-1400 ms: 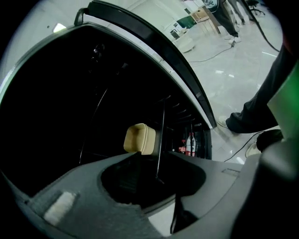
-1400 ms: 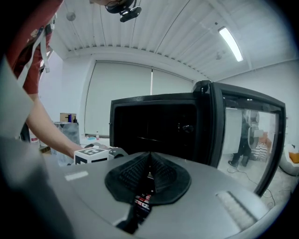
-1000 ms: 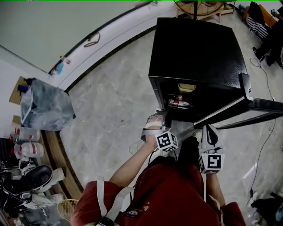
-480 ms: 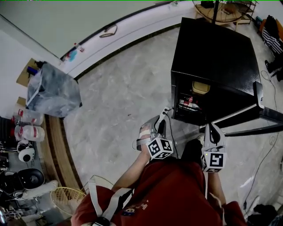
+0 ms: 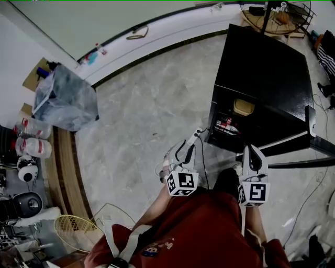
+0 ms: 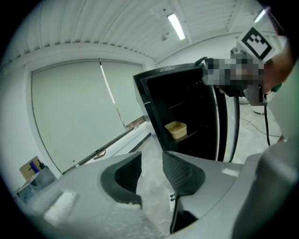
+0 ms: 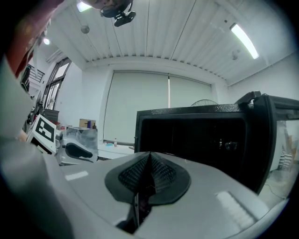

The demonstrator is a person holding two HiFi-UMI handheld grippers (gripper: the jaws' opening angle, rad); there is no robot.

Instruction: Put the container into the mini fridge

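Note:
The black mini fridge (image 5: pixel 261 73) stands on the floor with its door (image 5: pixel 293 141) swung open. A pale yellow container (image 5: pixel 244 107) sits on a shelf inside; the left gripper view shows the container (image 6: pixel 176 129) on that shelf too. My left gripper (image 5: pixel 184 152) hangs in front of the fridge, open and empty, its jaws a small gap apart. My right gripper (image 5: pixel 252 159) is just right of it near the door, shut with nothing between its pads (image 7: pixel 148 172).
Red and white packages (image 5: pixel 226 126) lie on the fridge's lower shelf. A grey bag (image 5: pixel 65 99) stands by the curved wall base. Jugs and clutter (image 5: pixel 26 157) line the left edge. A fan stand (image 5: pixel 272 13) is behind the fridge.
The view has shifted, so the fridge sits further right. My left gripper has drawn back from the fridge opening toward my body. The right gripper stays about where it was.

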